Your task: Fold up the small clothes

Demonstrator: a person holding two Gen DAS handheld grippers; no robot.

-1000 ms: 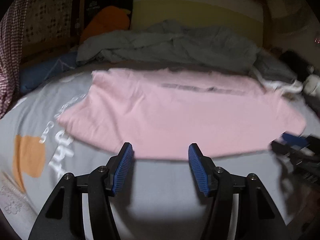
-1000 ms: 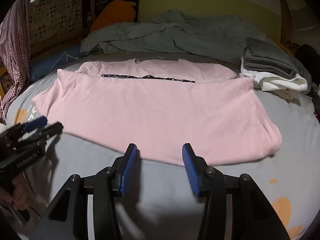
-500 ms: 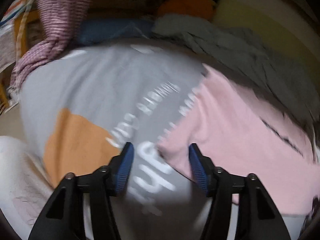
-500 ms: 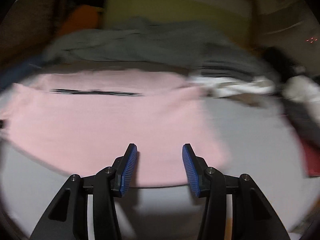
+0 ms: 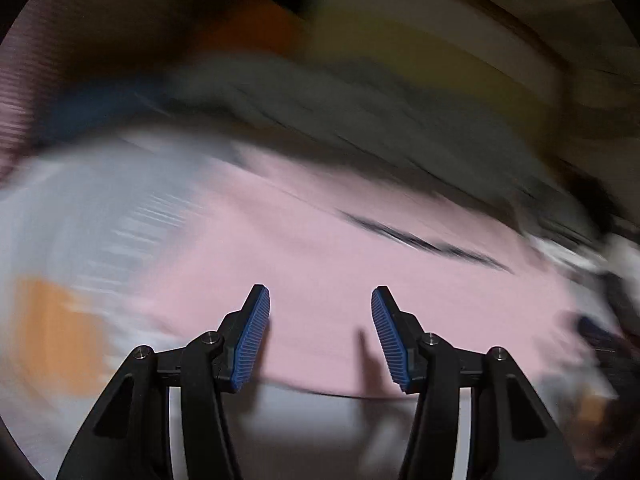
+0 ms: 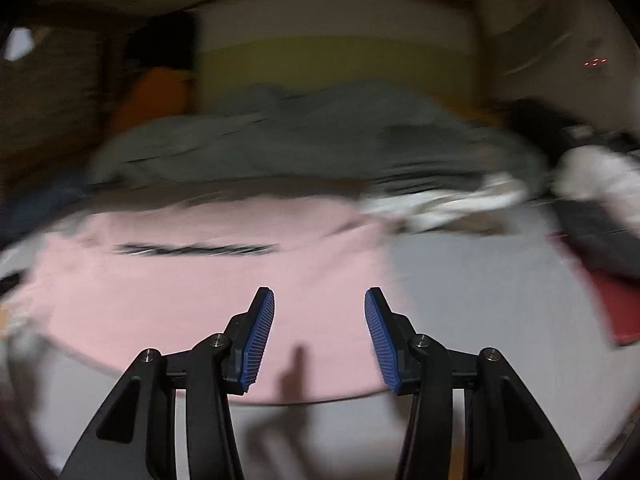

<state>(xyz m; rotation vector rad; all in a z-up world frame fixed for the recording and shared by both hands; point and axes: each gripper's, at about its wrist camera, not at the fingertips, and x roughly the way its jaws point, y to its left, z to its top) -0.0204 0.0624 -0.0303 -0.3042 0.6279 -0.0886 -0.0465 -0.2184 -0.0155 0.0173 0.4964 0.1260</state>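
A pink T-shirt (image 5: 320,264) with a black line of print lies spread flat on the grey bed; it also shows in the right wrist view (image 6: 224,288). My left gripper (image 5: 320,336) is open and empty, just above the shirt's near hem toward its left part. My right gripper (image 6: 319,336) is open and empty above the near hem by the shirt's right side. Both views are blurred by motion.
A rumpled grey blanket (image 6: 304,140) lies behind the shirt. A stack of folded grey and white clothes (image 6: 448,200) sits at the right. An orange pillow (image 6: 156,92) is at the back left. The grey sheet (image 5: 80,240) has an orange print.
The left gripper swung out to the left and has come back over the shirt's near hem. The right gripper has shifted right, toward the shirt's right edge. Both stay open.
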